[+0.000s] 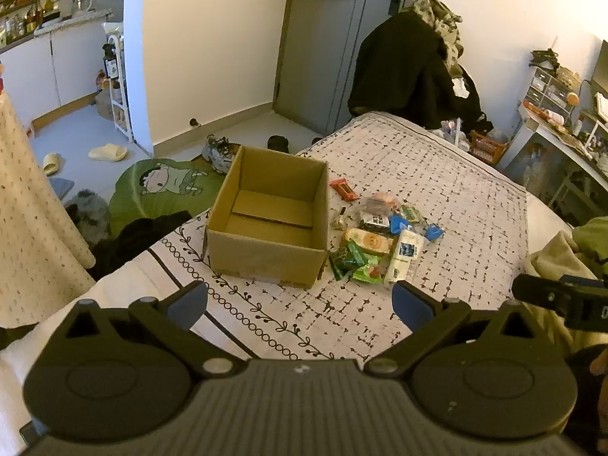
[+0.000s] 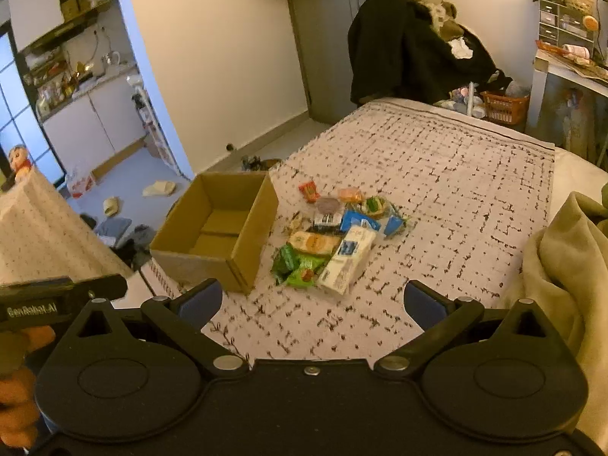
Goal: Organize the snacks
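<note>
An open cardboard box [image 1: 266, 262] [image 2: 205, 266] stands on the bed, nothing inside it. Just to its right lies a pile of snack packets [image 1: 380, 239] [image 2: 334, 235]: a white carton [image 1: 404, 256] [image 2: 347, 260], green packets [image 1: 351, 262] [image 2: 298, 266], a yellow pack [image 1: 366, 239], blue packets, and a red bar [image 1: 344, 189] [image 2: 308, 192] at the far end. My left gripper [image 1: 300, 300] hovers open in front of box and pile, holding nothing. My right gripper [image 2: 311, 302] is open too, short of the pile.
The patterned bedspread [image 1: 437, 190] [image 2: 456, 190] stretches far and right of the snacks. A beige blanket [image 2: 562, 266] bunches at the right. Beyond the bed's left edge the floor holds a green rug [image 1: 163, 190], shoes and slippers. A chair with dark clothes [image 1: 402, 68] stands behind.
</note>
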`<state>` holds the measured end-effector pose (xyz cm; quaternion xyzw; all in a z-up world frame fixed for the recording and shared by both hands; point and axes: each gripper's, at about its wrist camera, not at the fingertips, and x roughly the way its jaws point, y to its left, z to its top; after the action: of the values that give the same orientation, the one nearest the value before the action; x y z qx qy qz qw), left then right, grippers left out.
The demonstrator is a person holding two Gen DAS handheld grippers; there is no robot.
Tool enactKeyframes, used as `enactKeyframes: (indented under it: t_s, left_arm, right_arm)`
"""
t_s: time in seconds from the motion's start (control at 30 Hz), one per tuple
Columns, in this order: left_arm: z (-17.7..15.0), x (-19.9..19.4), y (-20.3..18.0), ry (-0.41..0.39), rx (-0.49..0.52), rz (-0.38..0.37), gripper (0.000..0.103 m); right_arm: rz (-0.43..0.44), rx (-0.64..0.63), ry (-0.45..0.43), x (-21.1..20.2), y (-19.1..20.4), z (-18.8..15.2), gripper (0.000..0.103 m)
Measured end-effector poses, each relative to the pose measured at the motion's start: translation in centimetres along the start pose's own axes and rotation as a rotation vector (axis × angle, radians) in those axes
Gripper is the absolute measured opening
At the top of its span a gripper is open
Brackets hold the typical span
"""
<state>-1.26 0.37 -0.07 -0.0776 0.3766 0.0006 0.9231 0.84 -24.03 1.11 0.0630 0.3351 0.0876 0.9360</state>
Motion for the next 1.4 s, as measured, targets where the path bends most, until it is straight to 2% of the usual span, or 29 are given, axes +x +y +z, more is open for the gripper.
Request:
enactKeyframes:
  t_s: [0.07, 0.3, 0.33, 0.43, 0.67, 0.8, 0.87, 0.93, 1.17, 1.4]
  left_arm:
    - [0.0, 0.2, -0.1, -0.013, -0.012, -0.003, 0.102]
    - [0.4, 2.3, -0.8, -0.005, -0.055, -0.016, 0.102]
    - [0.5, 2.6, -1.0, -0.009, -0.05, -0.017, 0.102]
    - [0.5, 3.3, -1.7, -0.015, -0.051, -0.026, 0.102]
    - [0.8, 5.7, -3.2, -0.019, -0.059, -0.045, 0.098]
    - [1.0, 7.2, -4.0, 0.002, -0.078, -0.06, 0.093]
    - [1.1, 8.0, -4.5, 0.007, -0.081, -0.066, 0.09]
    - [1.1, 8.8, -5.0, 0.016, -0.079, -0.068, 0.082]
    - [1.0, 11.8, -6.4, 0.059, -0.075, -0.088, 0.067]
    - [0.5, 15.1, -7.4, 0.104, -0.076, -0.117, 0.048]
  right_arm:
    - [-0.009, 0.03, -0.007, 0.3, -0.3, 0.5, 0.103]
    - [0.013, 0.064, 0.054, 2.4, -1.3, 2.5, 0.102]
    - [-0.006, 0.062, 0.081, 2.7, -1.4, 2.6, 0.101]
    - [-0.043, 0.072, 0.087, 3.7, -2.2, 3.1, 0.095]
    - [0.001, 0.103, 0.161, 5.7, -3.2, 3.9, 0.093]
    - [-0.008, 0.111, 0.179, 7.1, -4.1, 4.5, 0.086]
    - [-0.008, 0.128, 0.192, 7.9, -4.9, 4.7, 0.077]
    - [-0.004, 0.139, 0.208, 8.7, -5.4, 4.9, 0.073]
    - [0.008, 0.186, 0.266, 11.7, -6.9, 4.7, 0.063]
    - [0.019, 0.199, 0.329, 14.6, -7.7, 4.7, 0.059]
